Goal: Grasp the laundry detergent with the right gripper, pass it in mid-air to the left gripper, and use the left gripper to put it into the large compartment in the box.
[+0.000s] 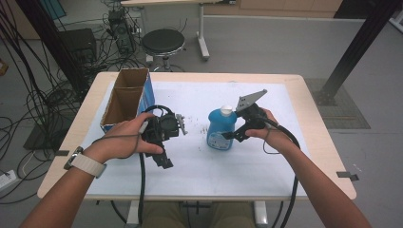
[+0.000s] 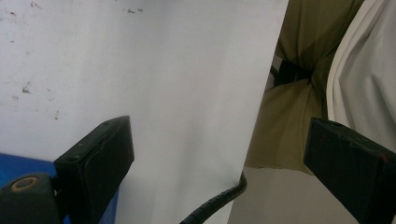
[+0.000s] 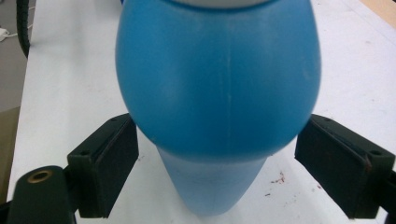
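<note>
The blue bottle point(image 1: 220, 129) stands upright on the white sheet point(image 1: 199, 166) of the bench point(image 1: 313, 118), right of the open cardboard box point(image 1: 127, 97). The right hand-held gripper point(image 1: 232, 135) sits at the bottle's right side, its jaws spread around the bottle's body point(image 3: 219, 93), hugging it, though firm contact cannot be told. The left hand-held gripper point(image 1: 164, 159) lies between box and bottle, jaws apart over bare sheet, nothing between them.
</note>
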{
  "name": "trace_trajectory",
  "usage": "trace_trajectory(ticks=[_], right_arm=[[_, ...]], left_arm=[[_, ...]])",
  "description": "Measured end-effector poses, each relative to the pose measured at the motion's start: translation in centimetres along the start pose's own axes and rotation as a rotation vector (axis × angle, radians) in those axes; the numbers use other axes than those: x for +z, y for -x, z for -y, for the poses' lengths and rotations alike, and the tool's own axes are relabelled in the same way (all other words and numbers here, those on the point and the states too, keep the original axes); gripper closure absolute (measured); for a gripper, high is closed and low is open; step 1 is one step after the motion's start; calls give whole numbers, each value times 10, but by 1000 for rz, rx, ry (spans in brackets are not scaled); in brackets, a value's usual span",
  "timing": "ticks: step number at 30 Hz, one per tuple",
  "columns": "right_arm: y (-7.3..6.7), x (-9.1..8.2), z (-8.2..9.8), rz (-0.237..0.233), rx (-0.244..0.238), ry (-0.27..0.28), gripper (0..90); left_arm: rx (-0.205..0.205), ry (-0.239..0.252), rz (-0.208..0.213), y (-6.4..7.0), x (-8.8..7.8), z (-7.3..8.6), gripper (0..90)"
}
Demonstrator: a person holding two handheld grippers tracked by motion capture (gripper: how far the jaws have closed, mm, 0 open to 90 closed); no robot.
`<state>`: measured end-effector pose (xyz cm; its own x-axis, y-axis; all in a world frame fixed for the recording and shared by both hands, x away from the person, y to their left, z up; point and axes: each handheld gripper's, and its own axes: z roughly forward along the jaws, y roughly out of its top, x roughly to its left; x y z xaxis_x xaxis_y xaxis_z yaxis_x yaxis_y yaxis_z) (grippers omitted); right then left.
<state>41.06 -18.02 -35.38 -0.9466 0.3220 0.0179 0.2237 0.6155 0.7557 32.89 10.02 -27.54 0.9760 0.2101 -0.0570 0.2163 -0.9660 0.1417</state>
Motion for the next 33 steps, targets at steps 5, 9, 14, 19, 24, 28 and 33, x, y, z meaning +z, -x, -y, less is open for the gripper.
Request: trace_trajectory(ticks=[5,9,14,19,24,28,33], right_arm=[[0,2,2,1,6,9,141],[0,3,4,4,8,16,146],[-1,5,5,2,6,27,154],[0,7,8,4,9,35,155],[-1,8,8,5,3,45,159],[-2,11,9,6,-7,57,159],[-2,12,10,5,-6,68,164]], left_arm=[[-1,4,-1,0,0,0,90],[-1,2,-1,0,0,0,90],[0,3,0,0,1,-1,91],[0,3,1,0,1,-1,90],[-3,7,1,0,1,0,91],[-4,8,1,0,1,1,91],[-6,8,0,0,1,1,91]])
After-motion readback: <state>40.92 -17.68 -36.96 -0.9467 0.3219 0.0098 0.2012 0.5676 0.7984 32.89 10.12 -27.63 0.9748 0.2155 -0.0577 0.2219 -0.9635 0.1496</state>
